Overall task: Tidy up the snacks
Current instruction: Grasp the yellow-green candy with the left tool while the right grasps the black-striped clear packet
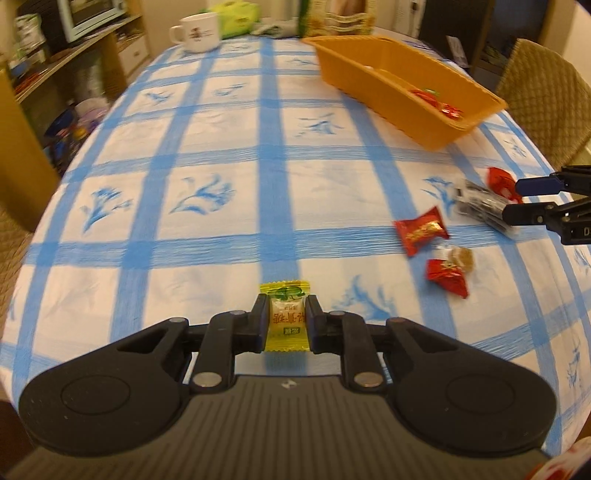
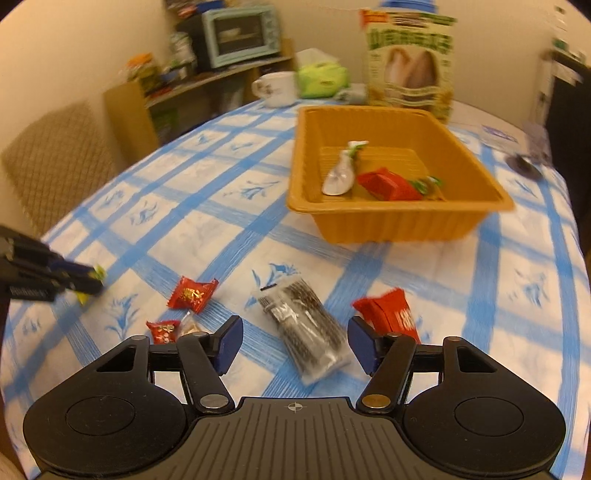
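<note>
My left gripper point(image 1: 286, 308) is shut on a yellow candy point(image 1: 285, 317) low over the checked tablecloth; it also shows at the left of the right wrist view point(image 2: 86, 282). My right gripper point(image 2: 295, 334) is open over a clear packet of dark sticks point(image 2: 304, 326), which lies between its fingers. A red packet point(image 2: 391, 310) lies by its right finger. Two red candies point(image 2: 192, 295) point(image 2: 162, 331) and a brown candy point(image 1: 461, 257) lie to its left. The orange tray point(image 2: 399, 225) holds a silver candy point(image 2: 341, 173) and a red packet point(image 2: 388, 184).
A white mug point(image 2: 275, 88), green tissue pack point(image 2: 321, 79) and tall snack box point(image 2: 410, 61) stand at the table's far end. Woven chairs point(image 1: 546, 99) point(image 2: 55, 162) flank the table. A shelf with a toaster oven point(image 2: 240, 35) stands behind.
</note>
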Demonstrator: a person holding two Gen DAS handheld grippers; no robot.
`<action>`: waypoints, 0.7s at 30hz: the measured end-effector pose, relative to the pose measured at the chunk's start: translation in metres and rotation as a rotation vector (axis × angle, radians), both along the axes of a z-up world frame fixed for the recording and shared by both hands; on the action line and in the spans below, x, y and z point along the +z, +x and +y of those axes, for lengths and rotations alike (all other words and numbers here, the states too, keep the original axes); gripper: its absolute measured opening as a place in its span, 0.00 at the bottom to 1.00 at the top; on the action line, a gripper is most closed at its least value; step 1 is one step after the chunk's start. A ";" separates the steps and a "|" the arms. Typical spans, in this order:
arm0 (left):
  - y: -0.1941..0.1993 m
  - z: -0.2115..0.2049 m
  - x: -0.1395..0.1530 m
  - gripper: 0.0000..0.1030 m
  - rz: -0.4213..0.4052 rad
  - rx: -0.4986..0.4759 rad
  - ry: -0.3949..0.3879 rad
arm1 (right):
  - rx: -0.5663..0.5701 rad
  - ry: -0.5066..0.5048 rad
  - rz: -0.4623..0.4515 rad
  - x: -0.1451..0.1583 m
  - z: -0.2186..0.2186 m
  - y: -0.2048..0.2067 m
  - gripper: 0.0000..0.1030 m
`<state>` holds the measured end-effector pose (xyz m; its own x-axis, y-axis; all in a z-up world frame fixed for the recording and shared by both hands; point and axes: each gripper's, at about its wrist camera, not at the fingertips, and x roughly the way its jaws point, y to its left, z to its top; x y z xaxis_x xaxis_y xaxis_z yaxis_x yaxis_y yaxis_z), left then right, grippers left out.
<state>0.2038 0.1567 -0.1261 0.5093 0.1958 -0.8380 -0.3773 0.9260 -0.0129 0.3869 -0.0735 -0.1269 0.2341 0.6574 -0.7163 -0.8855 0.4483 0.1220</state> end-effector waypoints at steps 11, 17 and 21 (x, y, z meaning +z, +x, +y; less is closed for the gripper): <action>-0.017 0.007 0.004 0.18 -0.005 0.054 -0.006 | 0.160 -0.128 -0.069 -0.022 0.028 0.011 0.53; -0.013 0.006 0.007 0.18 -0.015 0.049 -0.011 | 0.148 -0.136 -0.065 -0.023 0.029 0.009 0.43; -0.006 0.002 0.010 0.18 -0.018 0.030 -0.013 | 0.125 -0.135 -0.054 -0.022 0.026 0.001 0.37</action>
